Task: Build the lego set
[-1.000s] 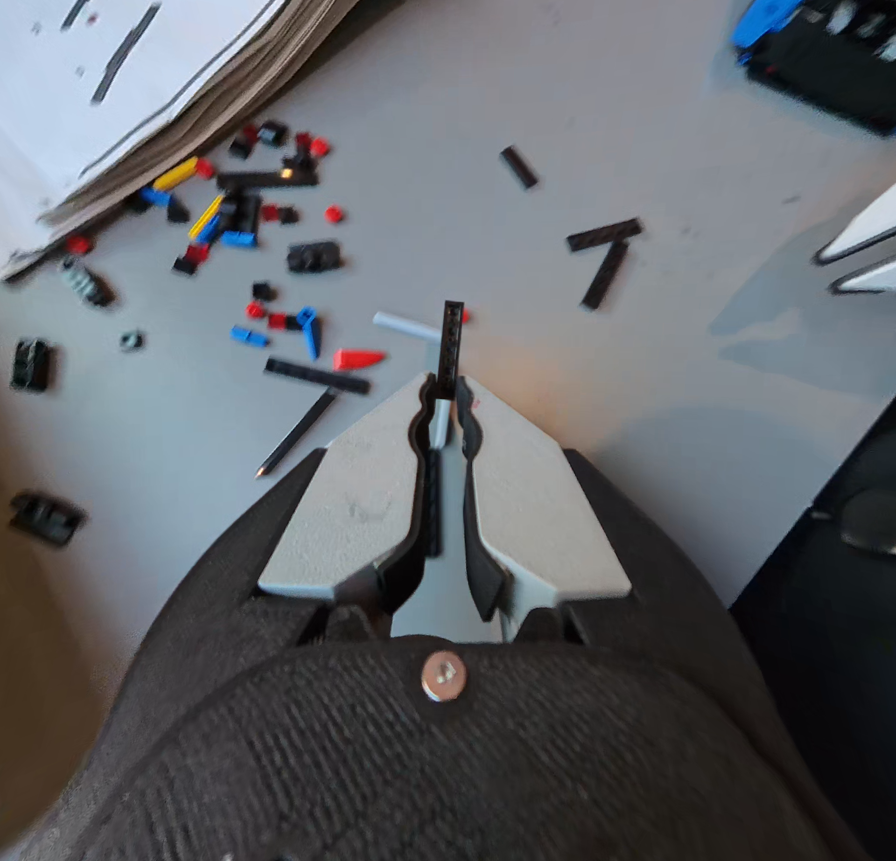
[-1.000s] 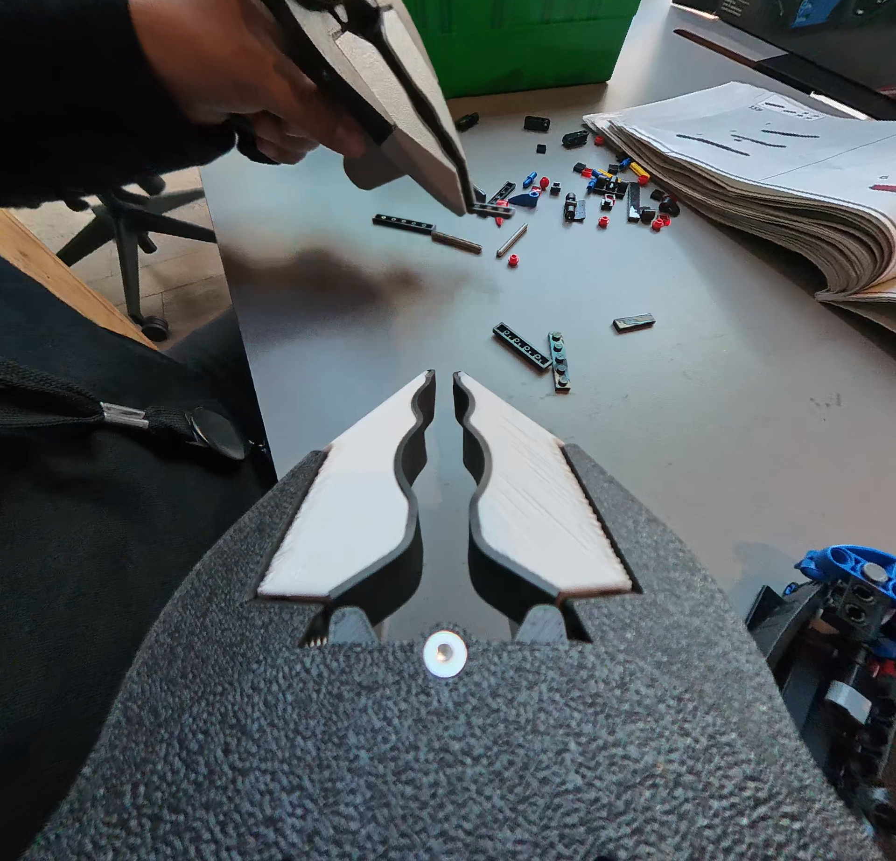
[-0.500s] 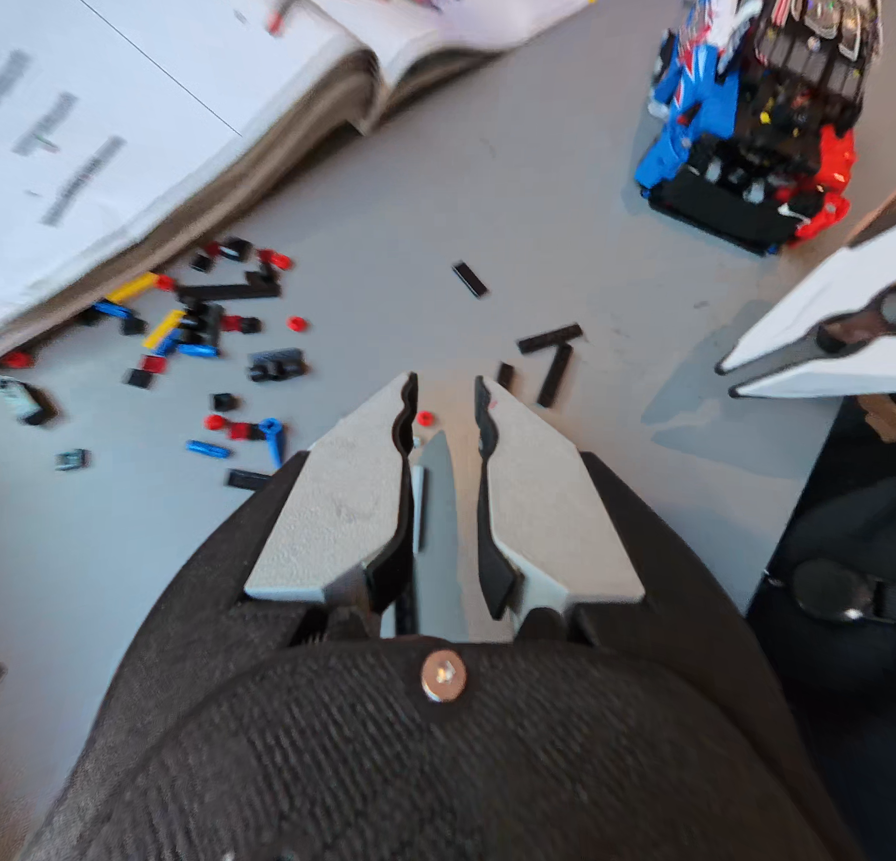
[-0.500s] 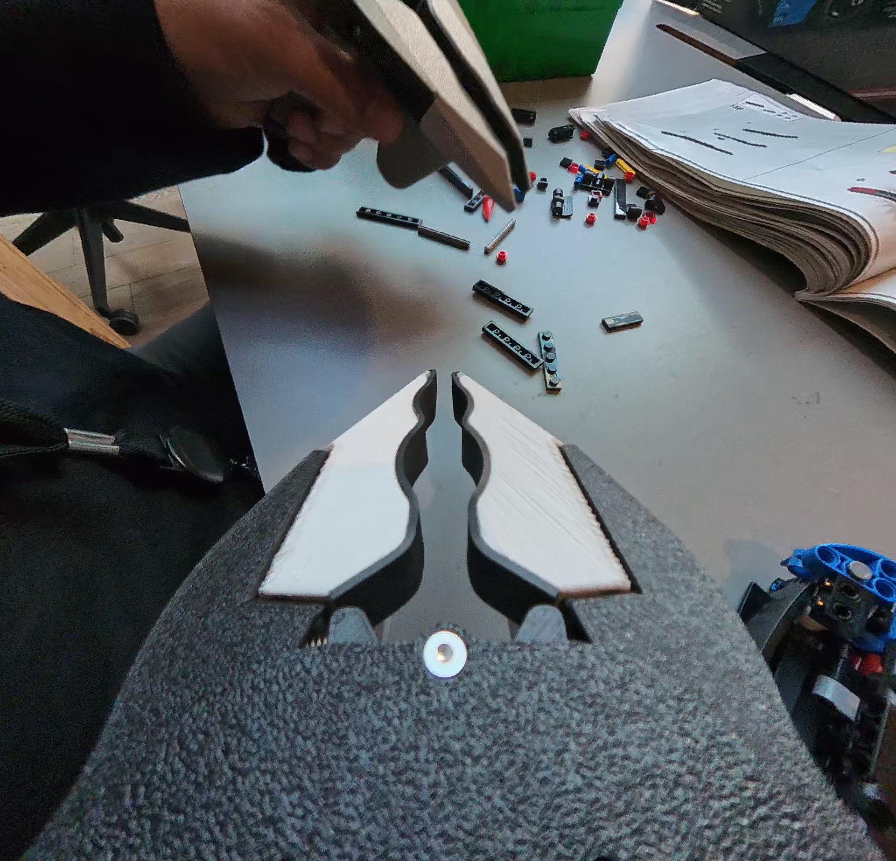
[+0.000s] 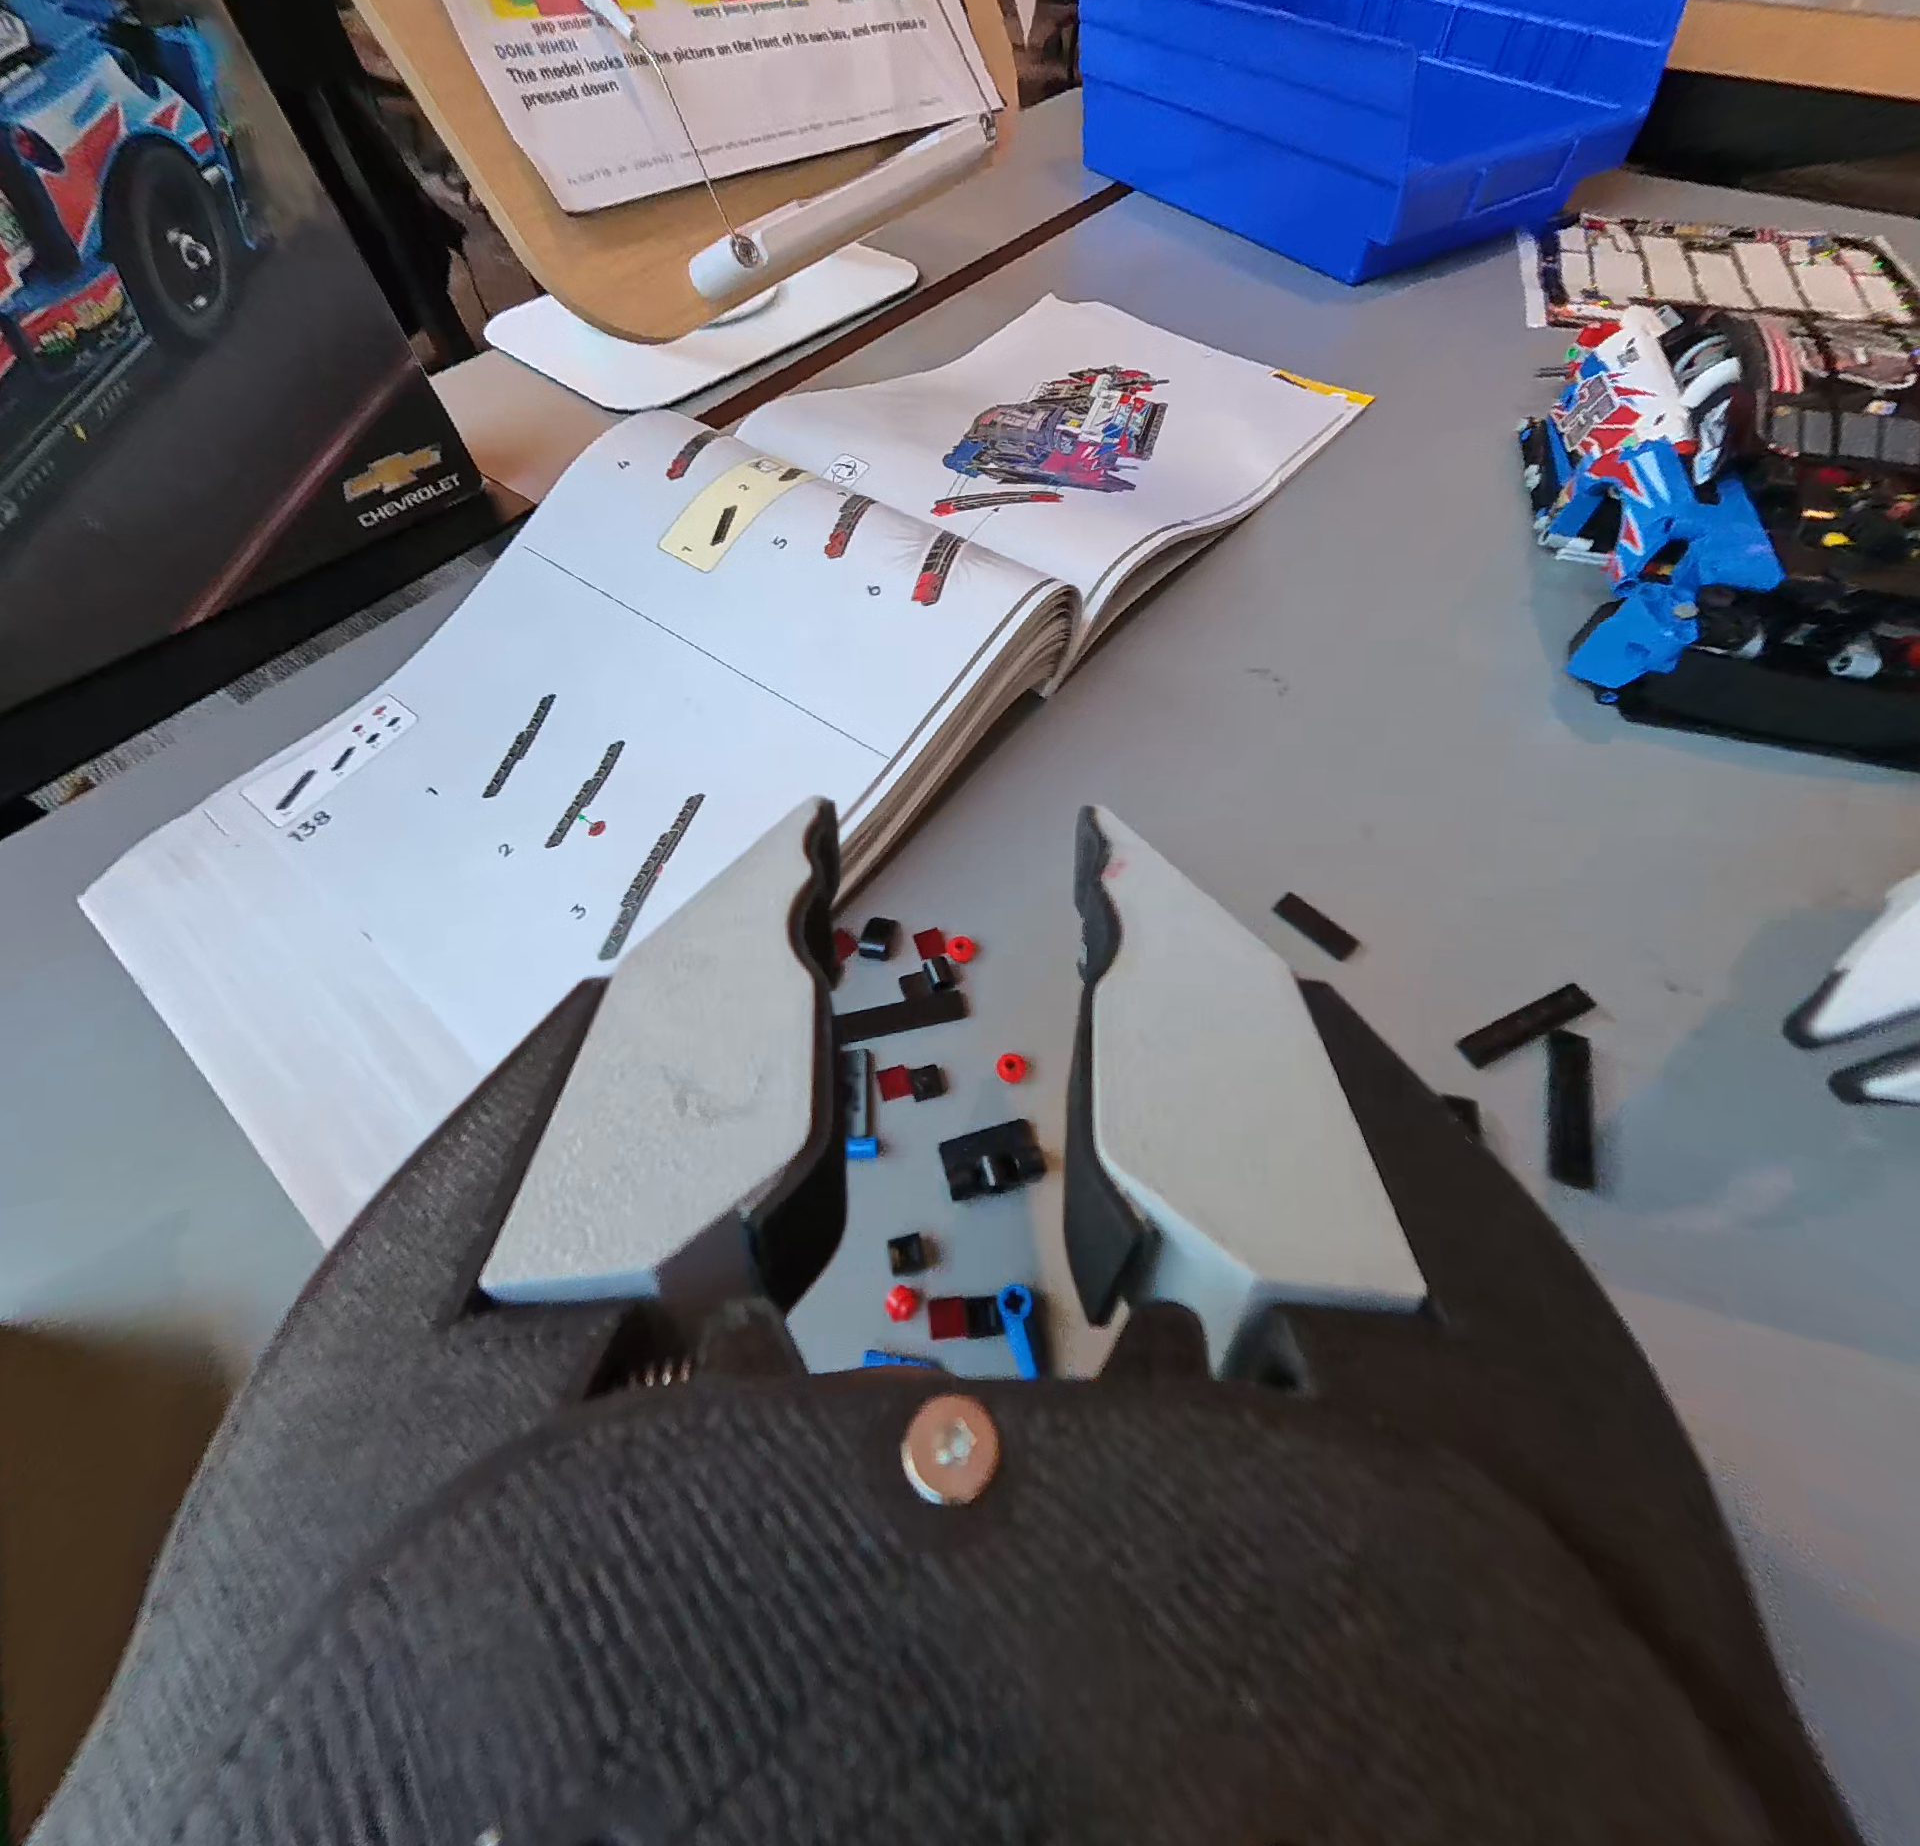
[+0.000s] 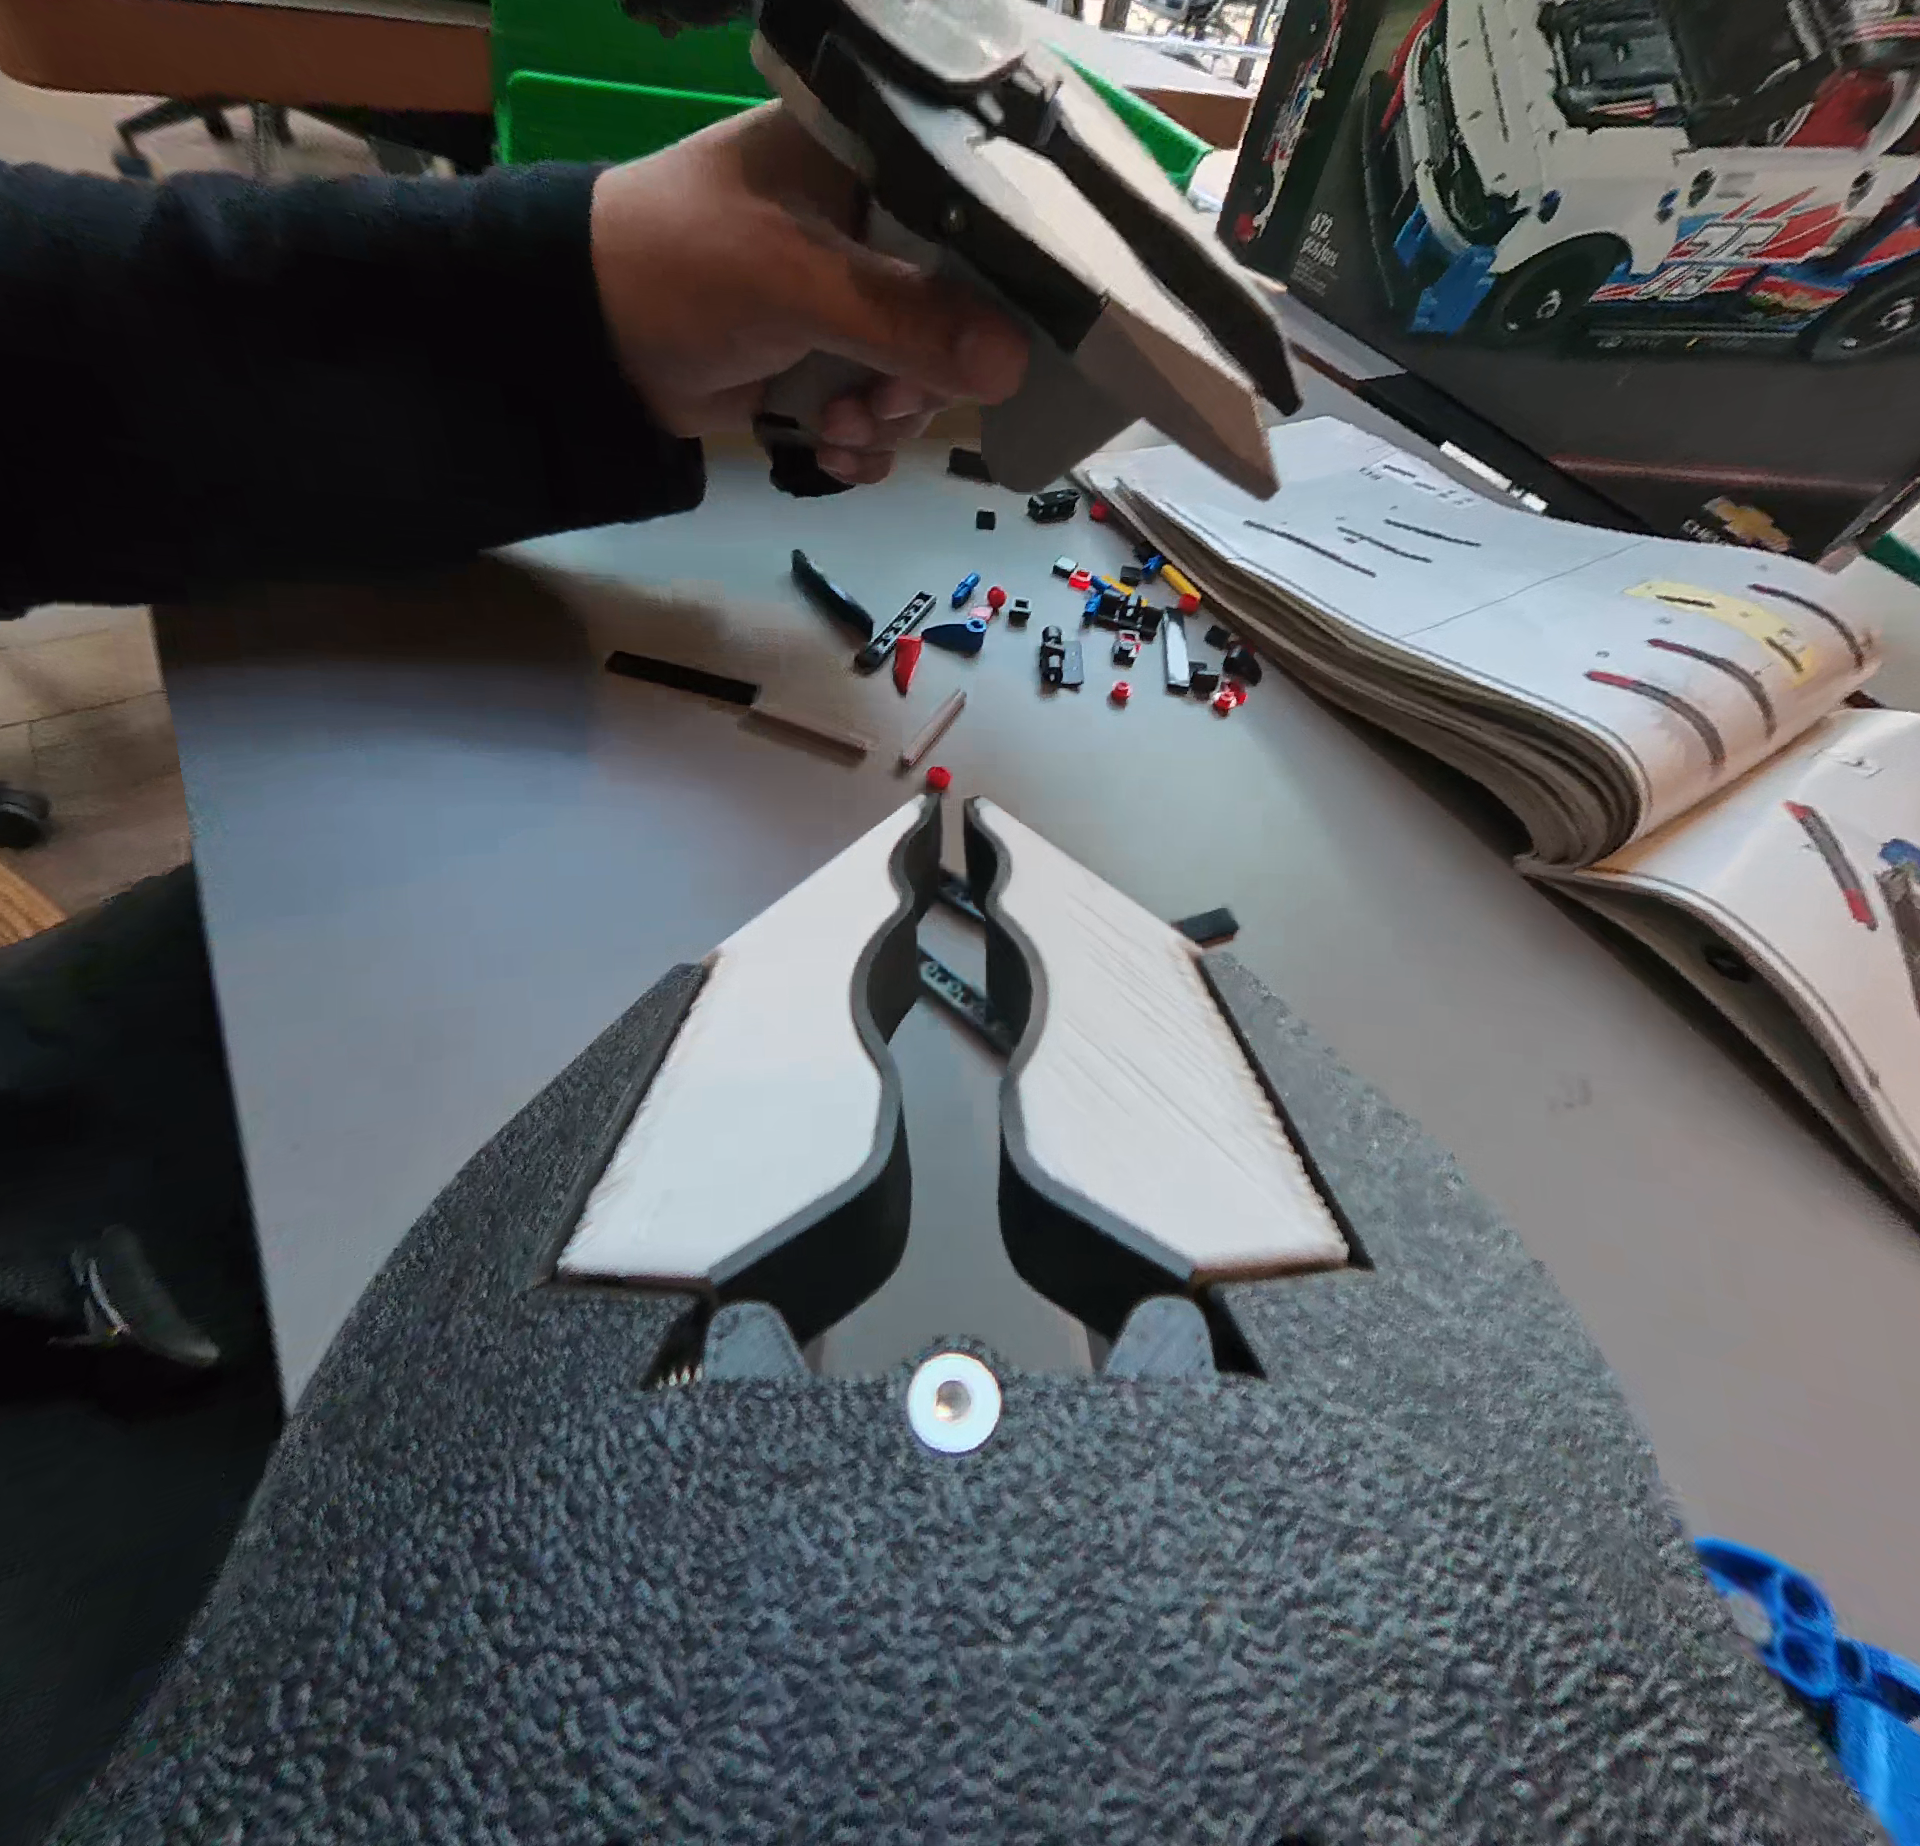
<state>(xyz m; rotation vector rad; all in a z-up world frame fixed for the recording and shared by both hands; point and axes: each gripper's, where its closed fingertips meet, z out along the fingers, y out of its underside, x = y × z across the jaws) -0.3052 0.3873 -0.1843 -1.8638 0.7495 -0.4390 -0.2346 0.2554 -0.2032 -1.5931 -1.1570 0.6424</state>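
- The left gripper (image 5: 951, 840) is held above the grey counter (image 5: 1299, 757), its two fingers spread wide with nothing between them.
- Seen through that gap, small loose lego pieces (image 5: 935, 1069) lie on the counter: red round studs, black bits, a blue pin and a chunky black bracket.
- The open instruction booklet (image 5: 727, 653) lies just beyond the left gripper's fingertips, and the pieces sit close against its lower edge.
- To the right of the left gripper, three flat black plates (image 5: 1527, 1027) lie on the counter, two of them meeting at an angle and a shorter one apart, farther up.
- The partly built lego car (image 5: 1662, 518), blue, white, red and black, stands at the right side of the counter, well apart from the loose pieces.
- Behind the booklet stand a blue plastic bin (image 5: 1351, 103), a wooden stand holding a printed sheet (image 5: 727, 61) and the dark lego box (image 5: 156, 290) with a car pictured on it.
- The right gripper (image 6: 951, 809) is low over the counter with its fingers nearly together, only a slim gap at the tips, and it holds nothing.
- A black studded plate (image 6: 961, 991) lies on the counter under the right gripper, showing through the gap; a red stud (image 6: 937, 778) lies just past the tips.
- In the right wrist view, a hand (image 6: 769, 290) in a dark sleeve holds the left gripper up in the air, above the scattered pieces and the booklet's near corner.
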